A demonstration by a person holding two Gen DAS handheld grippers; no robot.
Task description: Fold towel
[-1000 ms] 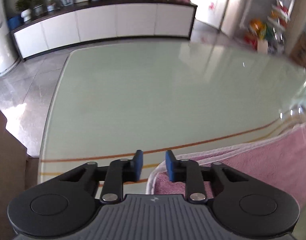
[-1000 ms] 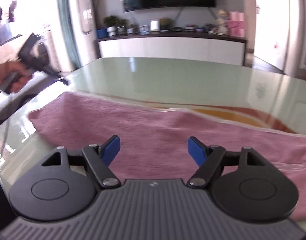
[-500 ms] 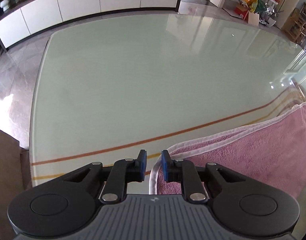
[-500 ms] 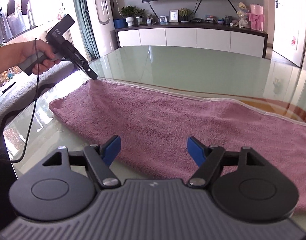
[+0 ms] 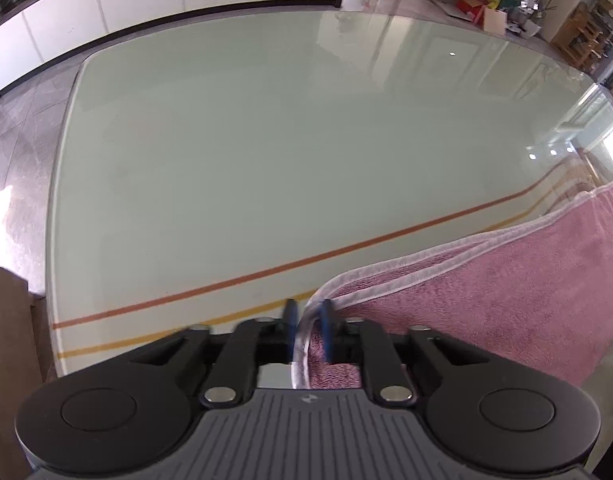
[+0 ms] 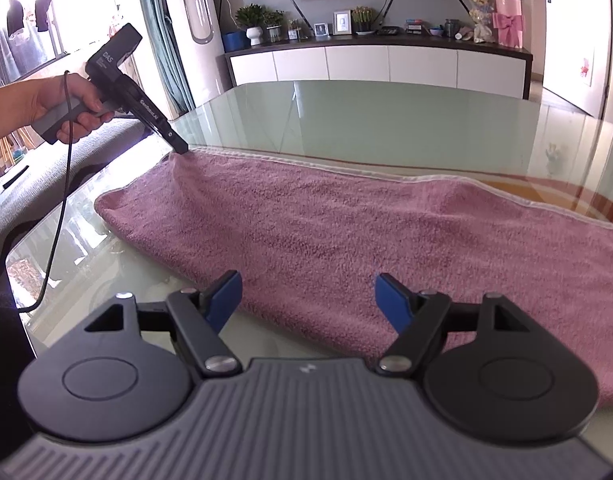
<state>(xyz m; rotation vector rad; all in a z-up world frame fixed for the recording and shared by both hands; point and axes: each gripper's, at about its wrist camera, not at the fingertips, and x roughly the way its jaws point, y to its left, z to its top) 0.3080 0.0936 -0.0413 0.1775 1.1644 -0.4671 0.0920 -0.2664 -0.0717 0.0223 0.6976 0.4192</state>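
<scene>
A pink towel (image 5: 506, 280) with a white hem lies folded lengthwise on the glass table (image 5: 266, 140). My left gripper (image 5: 308, 320) is shut on the towel's far left corner, with the hemmed layers pinched between its blue pads. In the right wrist view the towel (image 6: 366, 232) stretches across the table, and a hand holds the left gripper (image 6: 182, 148) tilted down onto that corner. My right gripper (image 6: 308, 296) stands open just above the towel's near edge, with nothing between its fingers.
Orange and yellow stripes (image 5: 346, 252) run under the glass beside the towel. A black cable (image 6: 54, 232) hangs from the left gripper over the table's left edge. A grey sofa (image 6: 34, 184) stands at left, and a white cabinet (image 6: 386, 66) behind the table.
The left gripper tipped further down and its jaws closed on the towel's hemmed corner. The right gripper stayed open, and its view shifted a little to take in the towel's left end.
</scene>
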